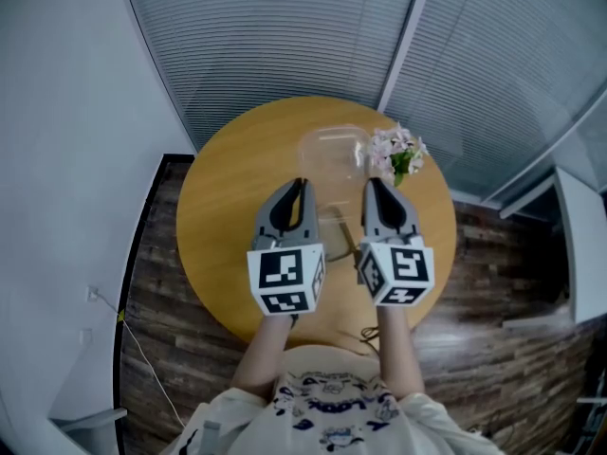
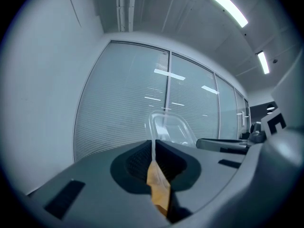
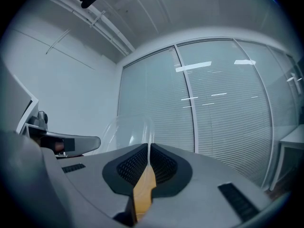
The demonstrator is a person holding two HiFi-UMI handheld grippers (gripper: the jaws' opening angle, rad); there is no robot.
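Note:
A clear plastic container (image 1: 334, 159) hangs over the round wooden table (image 1: 223, 207), between my two grippers. In the head view my left gripper (image 1: 300, 190) holds its left rim and my right gripper (image 1: 373, 188) its right rim. The left gripper view shows my left gripper (image 2: 153, 148) shut on a thin clear edge, with the clear container (image 2: 169, 126) rising beyond the jaws. In the right gripper view my right gripper (image 3: 149, 151) pinches the same kind of edge, and the clear container (image 3: 127, 129) curves off to the left. Each gripper view shows the other gripper at its side.
A small bunch of pink flowers (image 1: 396, 152) stands on the table just right of the container. Window blinds (image 1: 313, 36) close off the far side. Dark wooden floor (image 1: 152, 292) surrounds the table, with a white cabinet (image 1: 580, 245) at the right.

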